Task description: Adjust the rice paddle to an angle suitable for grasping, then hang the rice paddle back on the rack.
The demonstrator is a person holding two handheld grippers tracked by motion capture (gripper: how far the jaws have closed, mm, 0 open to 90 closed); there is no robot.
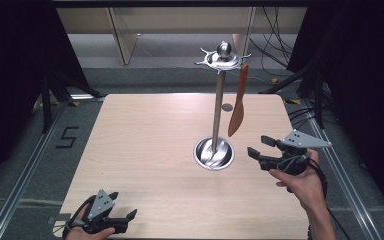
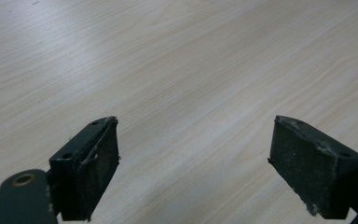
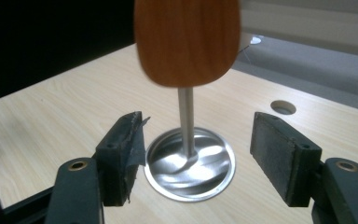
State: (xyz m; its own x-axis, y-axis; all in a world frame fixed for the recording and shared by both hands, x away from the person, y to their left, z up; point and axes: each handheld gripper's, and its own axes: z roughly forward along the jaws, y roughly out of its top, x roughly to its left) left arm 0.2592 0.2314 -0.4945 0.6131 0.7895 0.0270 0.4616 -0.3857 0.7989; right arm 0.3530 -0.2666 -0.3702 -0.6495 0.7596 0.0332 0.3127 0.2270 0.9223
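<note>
A wooden spatula (image 1: 239, 102) is seen hanging by its handle from a hook on the crown of a steel utensil stand (image 1: 219, 95), blade down, just above the rim of the stand's round base dish (image 1: 213, 154). The stand is placed on the worktop (image 1: 150, 150).

The right tongs (image 1: 262, 147) are held beside the base dish, below the spatula blade (image 3: 187, 39), with the jaws spread apart and nothing between them. The left tongs (image 1: 121, 207) are held well away from the stand, at the near edge of the worktop, likewise spread and empty.

Hazards judged from this position:
- The spatula hangs freely from one hook. If the blade is nudged by a jaw, it may be set swinging or lifted off the hook.
- If the post is struck by the right tongs, the stand may be tipped.
- If the blade is gripped near its rounded tip, it may slip from the pads.
</note>
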